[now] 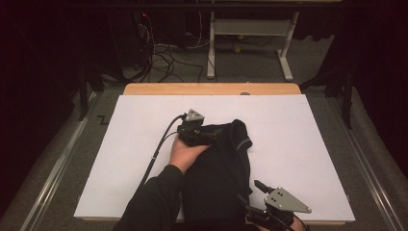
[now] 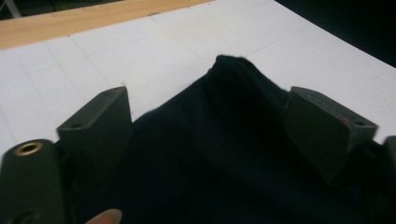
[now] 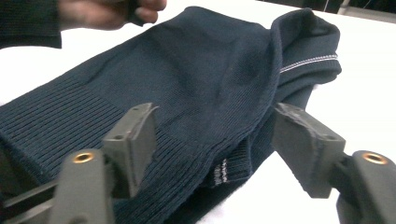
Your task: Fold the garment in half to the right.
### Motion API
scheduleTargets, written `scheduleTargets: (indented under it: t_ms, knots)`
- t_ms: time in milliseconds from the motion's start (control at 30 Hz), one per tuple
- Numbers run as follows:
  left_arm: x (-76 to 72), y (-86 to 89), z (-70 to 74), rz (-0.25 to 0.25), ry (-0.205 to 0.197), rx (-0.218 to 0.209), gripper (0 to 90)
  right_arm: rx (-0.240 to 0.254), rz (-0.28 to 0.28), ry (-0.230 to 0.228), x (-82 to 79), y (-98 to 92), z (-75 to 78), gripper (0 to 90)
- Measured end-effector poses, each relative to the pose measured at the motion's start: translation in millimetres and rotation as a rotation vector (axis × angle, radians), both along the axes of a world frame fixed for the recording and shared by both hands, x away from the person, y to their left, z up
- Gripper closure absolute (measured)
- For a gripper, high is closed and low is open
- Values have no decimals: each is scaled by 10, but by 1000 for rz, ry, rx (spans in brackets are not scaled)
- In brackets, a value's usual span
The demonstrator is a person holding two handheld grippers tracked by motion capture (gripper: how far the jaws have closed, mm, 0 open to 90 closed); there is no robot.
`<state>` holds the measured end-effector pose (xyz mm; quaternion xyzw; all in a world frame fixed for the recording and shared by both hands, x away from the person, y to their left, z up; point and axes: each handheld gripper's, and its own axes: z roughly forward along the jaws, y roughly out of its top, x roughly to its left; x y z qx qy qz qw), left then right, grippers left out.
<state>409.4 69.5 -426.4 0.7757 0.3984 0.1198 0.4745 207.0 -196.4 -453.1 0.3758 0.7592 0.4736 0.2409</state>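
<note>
A dark navy knitted garment (image 1: 216,168) with a thin white stripe at its hem lies folded in a long strip on the white board (image 1: 298,130). It runs from the middle to the near edge. My left gripper (image 1: 214,137) sits at the garment's far end, and in the left gripper view its jaws (image 2: 208,100) stand wide apart over the cloth (image 2: 224,154) without pressing it. My right gripper (image 1: 251,192) is at the near right corner. Its jaws (image 3: 215,114) are open with the ribbed edge of the garment (image 3: 187,60) lying between them.
The board rests on a wooden table whose far edge (image 1: 211,89) shows beyond it. Grey carpet, cables and a white desk frame (image 1: 250,29) lie farther back. A hand (image 3: 107,11) holds the other gripper at the top left of the right gripper view.
</note>
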Motion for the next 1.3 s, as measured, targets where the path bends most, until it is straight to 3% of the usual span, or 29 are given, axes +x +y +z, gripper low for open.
scheduleTargets:
  t_ms: [300,467,567,667,733,833,933,1033,1133,1300]
  knots:
    - [-295,498,-134,13,-4,-2,0,10,2,-11,31,7,-10,188]
    - [-516,849,-207,32,-23,-25,0,22,10,-22,78,40,19,160]
    - [-680,1070,-250,68,-70,3,0,32,17,-21,150,80,68,159]
    - [-836,1294,-288,87,-73,-3,0,30,26,-29,240,142,129,172]
    - [-933,1424,-322,92,-75,20,0,18,39,-37,323,196,168,223]
    - [-1044,1569,-375,108,-90,56,0,2,64,-34,527,297,221,378]
    - [-1114,1694,-417,124,-90,41,0,-24,58,5,810,403,223,558]
    - [-1144,1764,-420,131,-101,29,0,-77,3,57,1069,465,166,743]
    - [-1147,1807,-446,130,-93,19,0,-122,-77,103,1248,452,80,849]
    - [-1156,1824,-478,120,-83,11,0,-137,-169,128,1373,277,-34,863]
